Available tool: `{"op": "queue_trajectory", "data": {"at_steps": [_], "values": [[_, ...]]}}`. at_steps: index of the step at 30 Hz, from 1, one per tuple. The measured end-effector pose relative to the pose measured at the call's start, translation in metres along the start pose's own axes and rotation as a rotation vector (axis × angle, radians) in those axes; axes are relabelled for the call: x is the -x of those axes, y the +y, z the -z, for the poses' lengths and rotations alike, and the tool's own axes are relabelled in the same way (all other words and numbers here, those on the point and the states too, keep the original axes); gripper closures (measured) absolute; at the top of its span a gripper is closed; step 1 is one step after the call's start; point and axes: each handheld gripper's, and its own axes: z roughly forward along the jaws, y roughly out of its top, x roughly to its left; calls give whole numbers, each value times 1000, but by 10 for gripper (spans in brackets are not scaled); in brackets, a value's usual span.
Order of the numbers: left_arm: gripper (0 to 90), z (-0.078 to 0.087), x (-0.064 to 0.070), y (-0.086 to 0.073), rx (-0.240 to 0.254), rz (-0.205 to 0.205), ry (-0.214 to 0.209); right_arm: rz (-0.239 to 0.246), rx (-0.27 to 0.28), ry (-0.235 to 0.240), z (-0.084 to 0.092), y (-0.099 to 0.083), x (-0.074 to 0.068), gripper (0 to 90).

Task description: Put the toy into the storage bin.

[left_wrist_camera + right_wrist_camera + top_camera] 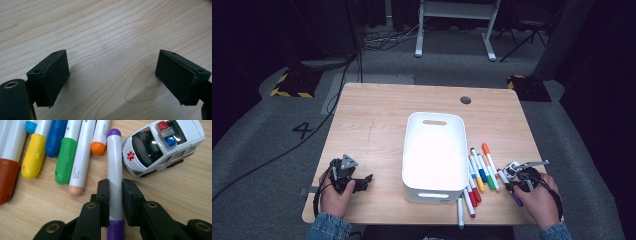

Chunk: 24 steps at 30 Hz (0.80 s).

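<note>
At the near edge of the table (377, 105), two hands come in from below. The right hand (539, 202) sits at the near right corner, close to both the front and right edges, and carries the right gripper (115, 195) low over the wood. Its jaws are clamped on the white barrel of a purple marker (115, 165), which lies flat along the line of the jaws with its cap pointing away from the hand.

The left hand (334, 197) rests near the front left edge with the left gripper (112, 75) turned toward the middle of the table. Its jaws stand well apart, with bare wood between them.

Just beyond the held marker, a toy ambulance (162, 145) stands beside its capped end, close but apart. To the other side, the loose markers (479, 175) lie side by side in a row, against the right wall of the white bin (434, 145); one teal-capped marker (460, 212) lies at the front edge.

The bin fills the table's centre. Open wood stretches left of it and behind it to the far edge, where a round grommet hole (465, 100) sits.
</note>
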Motion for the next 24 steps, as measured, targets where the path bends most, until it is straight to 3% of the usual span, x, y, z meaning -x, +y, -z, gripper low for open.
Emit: {"op": "queue_trajectory", "data": {"at_steps": [12,24], "values": [[119,0,0,0,1,-2,-2,0,83,70,26,10,-3,766],[115,0,0,0,1,1,-1,49,147,129,51,35,-6,766]]}}
